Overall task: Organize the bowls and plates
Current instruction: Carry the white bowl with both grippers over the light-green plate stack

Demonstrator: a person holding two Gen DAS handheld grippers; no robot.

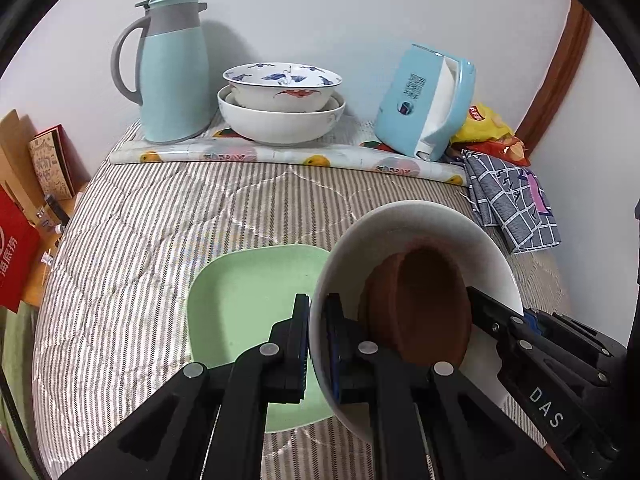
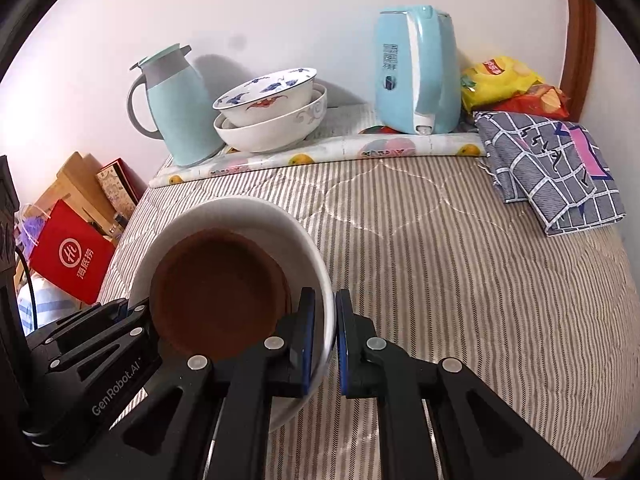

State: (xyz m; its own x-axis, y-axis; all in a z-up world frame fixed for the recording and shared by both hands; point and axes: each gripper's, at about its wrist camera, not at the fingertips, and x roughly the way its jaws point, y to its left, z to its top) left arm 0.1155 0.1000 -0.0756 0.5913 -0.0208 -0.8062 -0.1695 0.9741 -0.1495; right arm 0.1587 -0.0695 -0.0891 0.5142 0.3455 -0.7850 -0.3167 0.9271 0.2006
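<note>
Both grippers hold one white bowl (image 1: 432, 224) with brown dishes (image 1: 420, 304) nested inside. My left gripper (image 1: 316, 320) is shut on the bowl's left rim, my right gripper (image 2: 326, 320) is shut on its right rim (image 2: 320, 264). The bowl is tilted and held above a pale green square plate (image 1: 248, 296) lying on the striped cloth. The brown dishes (image 2: 216, 300) also show in the right wrist view. At the back, a blue-patterned bowl (image 1: 282, 84) is stacked in a larger white bowl (image 1: 280, 126).
A light blue thermos jug (image 1: 172, 68) stands left of the stacked bowls and a light blue kettle (image 1: 428, 100) right of them. A folded checked cloth (image 2: 552, 168) and snack bags (image 2: 508, 88) lie at the back right. A red box (image 2: 72, 256) and cartons sit off the left edge.
</note>
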